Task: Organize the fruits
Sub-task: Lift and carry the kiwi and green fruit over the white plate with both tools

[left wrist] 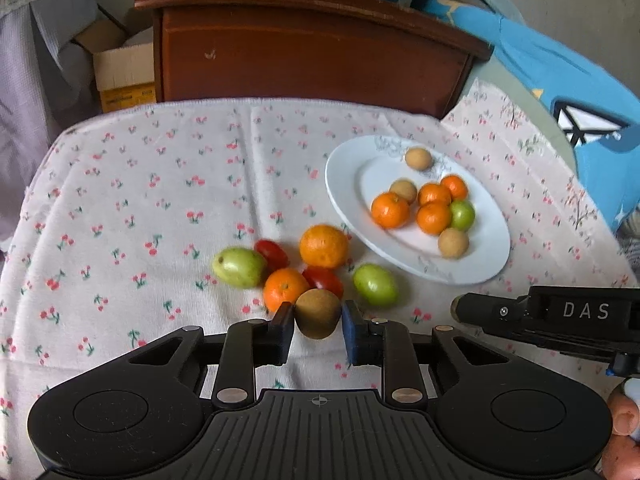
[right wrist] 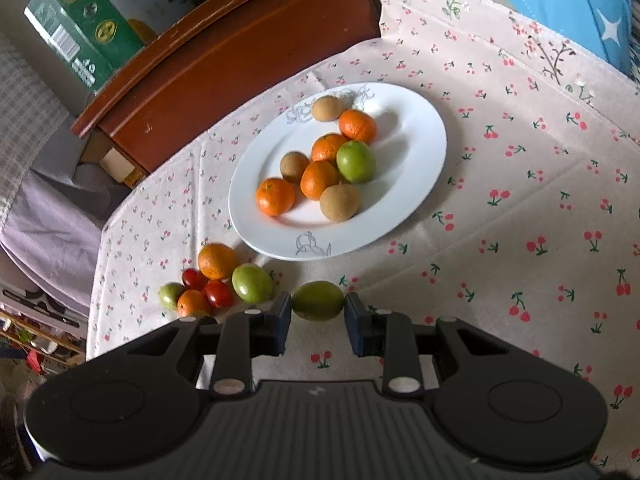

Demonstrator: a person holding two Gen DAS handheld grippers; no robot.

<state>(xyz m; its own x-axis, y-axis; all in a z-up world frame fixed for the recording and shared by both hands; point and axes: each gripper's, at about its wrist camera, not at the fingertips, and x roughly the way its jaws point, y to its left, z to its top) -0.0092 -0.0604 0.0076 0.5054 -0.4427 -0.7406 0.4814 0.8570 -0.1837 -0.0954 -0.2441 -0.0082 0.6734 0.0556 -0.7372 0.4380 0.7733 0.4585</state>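
Left gripper [left wrist: 316,322] pinches a brown fruit [left wrist: 317,314], seemingly lifted; right gripper [right wrist: 317,307] clamps a green fruit [right wrist: 318,300]. Plate [right wrist: 420,184] at twelve o'clock, crowded. Risk: round fruit squirts free, or rolls off the plate on release.

Green box [right wrist: 76,28] and blue cushion [right wrist: 568,4] cut off by frame edges

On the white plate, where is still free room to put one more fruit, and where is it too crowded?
The white plate has bare room on its right side, past the green fruit, and along its left rim. Its middle is crowded: oranges and brown fruits lie packed together.
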